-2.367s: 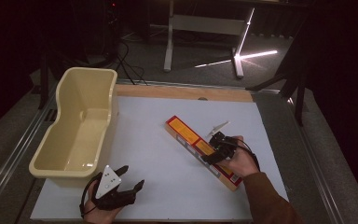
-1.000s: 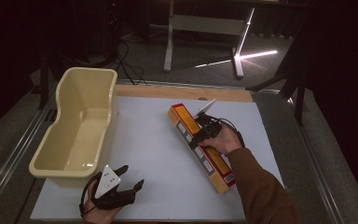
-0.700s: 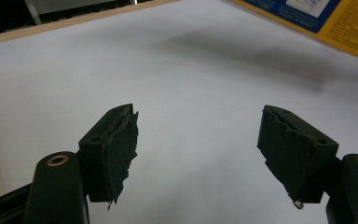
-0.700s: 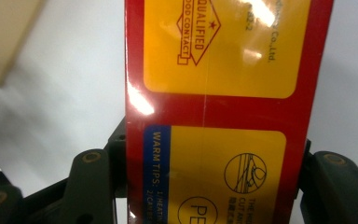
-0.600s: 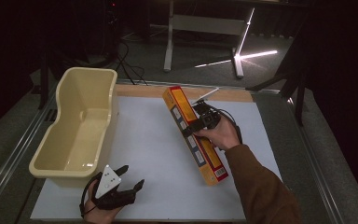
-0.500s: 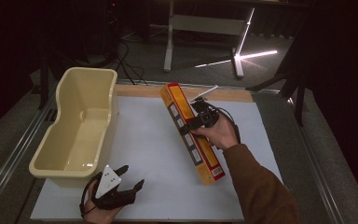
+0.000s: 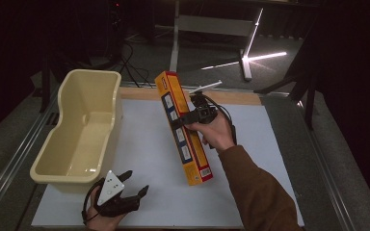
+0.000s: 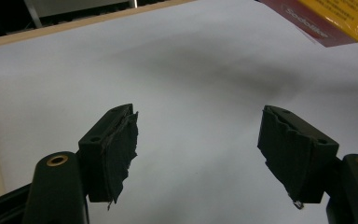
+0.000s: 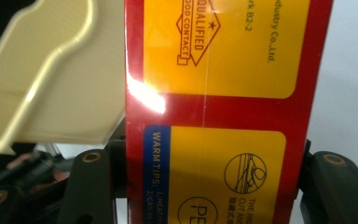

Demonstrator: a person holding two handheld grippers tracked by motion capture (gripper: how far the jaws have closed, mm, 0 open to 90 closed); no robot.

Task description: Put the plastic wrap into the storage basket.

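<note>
A long red and yellow box (image 7: 184, 130) hangs tilted above the white table sheet (image 7: 144, 144), its far end raised higher than the near end. My right gripper (image 7: 185, 118) is shut on the box near its middle. In the right gripper view the black jaws press both long sides of the box (image 9: 219, 107). My left gripper (image 7: 132, 185) rests at the table's front left, open, with nothing between its fingers; in its own view the left gripper (image 8: 198, 149) faces bare sheet, and a corner of the box (image 8: 326, 18) shows at the top right.
A cream plastic tub (image 7: 79, 130) stands along the left side of the sheet, seemingly empty; it also appears as the tub (image 9: 51, 84) behind the box. A wooden strip (image 7: 231, 96) edges the table's far side. Dark floor and stand legs lie beyond.
The right gripper has lifted the box off the sheet, swung it leftward and tilted its far end up. The left gripper has stayed in place.
</note>
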